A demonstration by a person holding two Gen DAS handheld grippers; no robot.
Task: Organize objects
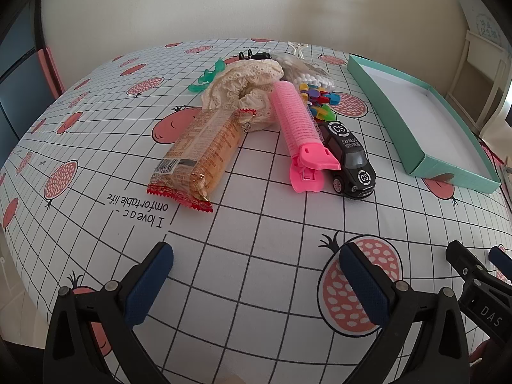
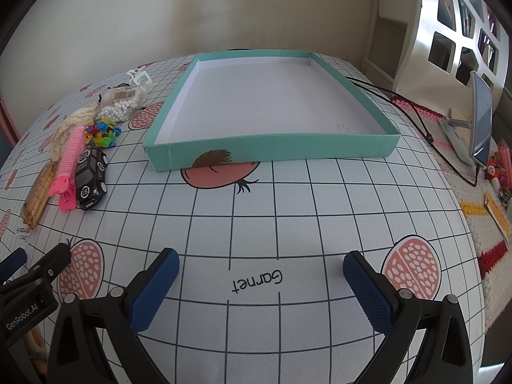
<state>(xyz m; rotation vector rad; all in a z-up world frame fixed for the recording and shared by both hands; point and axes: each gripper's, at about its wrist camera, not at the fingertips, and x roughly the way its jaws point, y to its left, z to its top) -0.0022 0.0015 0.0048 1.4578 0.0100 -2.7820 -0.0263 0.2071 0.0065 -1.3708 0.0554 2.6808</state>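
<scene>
The left claw (image 1: 256,272) hangs low over the desk (image 1: 256,224), its two blue fingers spread wide and holding nothing. The right claw (image 2: 260,276) is beside it, also spread wide and empty, above the word "Garnet" printed on the grid cloth.

In front of the left claw there is a small heap of things. A biscuit packet (image 1: 198,156) lies closest on the left, and one end of it touches a cream lace cloth (image 1: 246,89). A pink hair roller clip (image 1: 300,134) lies just beside a black toy car (image 1: 350,160), and they seem to touch along the side. Behind the car are some colourful small clips (image 1: 316,99), then a bag of white beads (image 1: 307,73), and a green plastic piece (image 1: 208,75) at the far left of the heap.

The teal tray (image 2: 272,153) stands in front of the right claw, to the right of the heap, with a white bare floor inside. Its near wall partly covers a peach drawing on the cloth.
</scene>
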